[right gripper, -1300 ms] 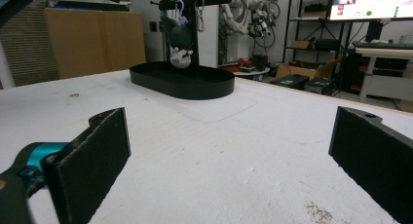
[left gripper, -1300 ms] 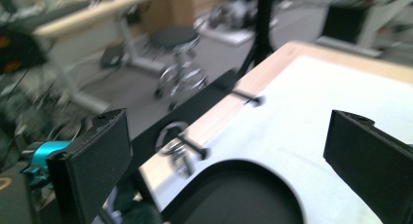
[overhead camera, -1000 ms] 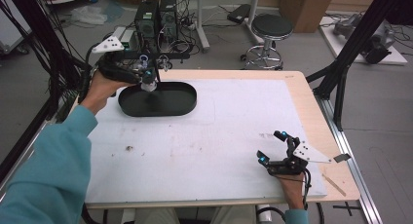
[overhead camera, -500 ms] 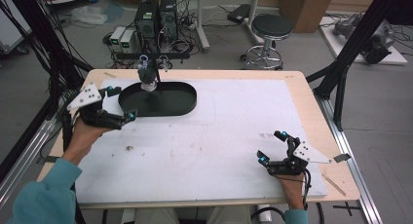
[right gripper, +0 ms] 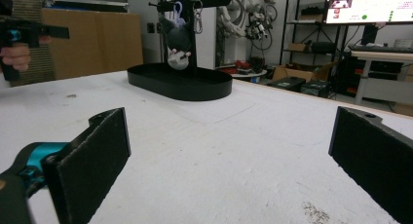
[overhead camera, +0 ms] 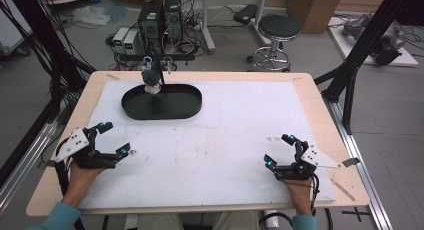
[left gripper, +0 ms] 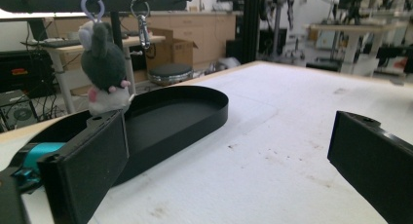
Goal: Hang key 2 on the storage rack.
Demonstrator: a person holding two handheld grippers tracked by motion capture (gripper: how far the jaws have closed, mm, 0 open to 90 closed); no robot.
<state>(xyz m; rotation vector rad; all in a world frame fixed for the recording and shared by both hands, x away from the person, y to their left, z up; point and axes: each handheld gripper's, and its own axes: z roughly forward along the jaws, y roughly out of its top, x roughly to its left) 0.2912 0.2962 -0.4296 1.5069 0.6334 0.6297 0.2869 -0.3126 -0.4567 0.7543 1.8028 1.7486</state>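
High view: plush toy hangs by its loop from the crossbar of a black stand, over the far-left end of the black tray, at the far left of the desk.
Change: a second ago the left claw was up at the toy; it is now back at the near-left edge, well apart from it.
Meaning: the hanging step looks done, as the toy dangles unaided.
Left claw: spread, nothing between the jaws.
Right claw: spread and empty, resting near right.
Second hook: a metal clasp beside the toy, bare.
Writing: a screen far right in the right gripper view, text too small to read; no brands legible.
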